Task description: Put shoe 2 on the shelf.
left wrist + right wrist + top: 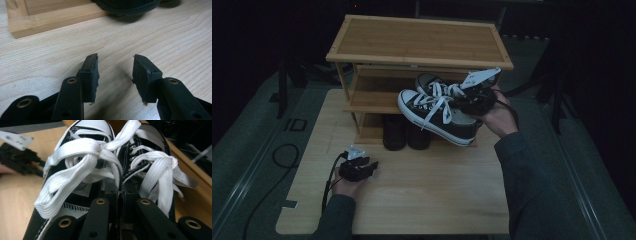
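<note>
A pair of black canvas sneakers [439,116] with white toe caps and white laces hangs in the air in front of the bamboo shoe rack [417,40], level with its middle shelf. My right gripper [460,102] is shut on the two shoes' inner sides, pinched together; in the right gripper view the jaws [120,195] meet between the laces [82,167]. My left gripper [370,165] rests low on the wooden table [422,200] at the front left, open with nothing between its fingers [90,72].
Two dark shoes [406,132] stand on the rack's bottom shelf; the toe of one [127,6] and the rack's base frame [50,20] lie just ahead of the left gripper. Black cables trail off the table's left side. Dark surroundings ring the table.
</note>
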Demonstrator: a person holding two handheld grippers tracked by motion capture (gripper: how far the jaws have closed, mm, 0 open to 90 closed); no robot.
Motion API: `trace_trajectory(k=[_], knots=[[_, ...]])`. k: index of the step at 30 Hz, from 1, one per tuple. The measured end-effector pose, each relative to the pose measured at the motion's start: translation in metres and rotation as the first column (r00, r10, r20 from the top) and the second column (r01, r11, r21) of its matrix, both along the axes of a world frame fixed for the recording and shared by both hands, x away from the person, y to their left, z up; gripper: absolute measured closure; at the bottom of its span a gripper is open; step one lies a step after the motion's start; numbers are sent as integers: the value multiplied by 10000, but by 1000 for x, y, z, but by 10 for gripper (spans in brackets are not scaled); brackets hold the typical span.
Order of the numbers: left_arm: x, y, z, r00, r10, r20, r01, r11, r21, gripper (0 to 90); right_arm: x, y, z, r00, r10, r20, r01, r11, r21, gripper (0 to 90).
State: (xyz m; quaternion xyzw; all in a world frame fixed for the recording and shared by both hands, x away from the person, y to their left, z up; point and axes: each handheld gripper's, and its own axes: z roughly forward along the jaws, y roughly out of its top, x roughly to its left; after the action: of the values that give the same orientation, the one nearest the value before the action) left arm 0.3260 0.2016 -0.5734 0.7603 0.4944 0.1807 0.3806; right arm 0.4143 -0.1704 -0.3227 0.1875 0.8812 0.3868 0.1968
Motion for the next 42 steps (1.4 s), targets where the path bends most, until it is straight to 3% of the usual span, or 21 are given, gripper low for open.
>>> trace_trajectory(k=[6, 14, 26, 36, 42], knots=[[0, 0, 0, 10000, -2, 1, 2, 10000, 14, 560, 3, 9, -3, 9975, -696, 135, 696, 9976, 25, 861], [0, 0, 0, 10000, -1, 5, 1, 10000, 23, 560, 7, 20, -7, 9876, -1531, 335, 1532, 9882, 20, 861], [0, 0, 0, 10000, -7, 9, 7, 10000, 35, 560, 8, 34, -5, 9725, -2314, 258, 2315, 9728, -17, 861], [0, 0, 0, 10000, -28, -3, 28, 10000, 52, 560, 9, 45, -9, 9407, -3366, 422, 3371, 9415, -46, 860], [0, 0, 0, 10000, -30, 1, 30, 10000, 62, 560, 11, 49, -10, 9217, -3864, 348, 3852, 9221, 368, 857]])
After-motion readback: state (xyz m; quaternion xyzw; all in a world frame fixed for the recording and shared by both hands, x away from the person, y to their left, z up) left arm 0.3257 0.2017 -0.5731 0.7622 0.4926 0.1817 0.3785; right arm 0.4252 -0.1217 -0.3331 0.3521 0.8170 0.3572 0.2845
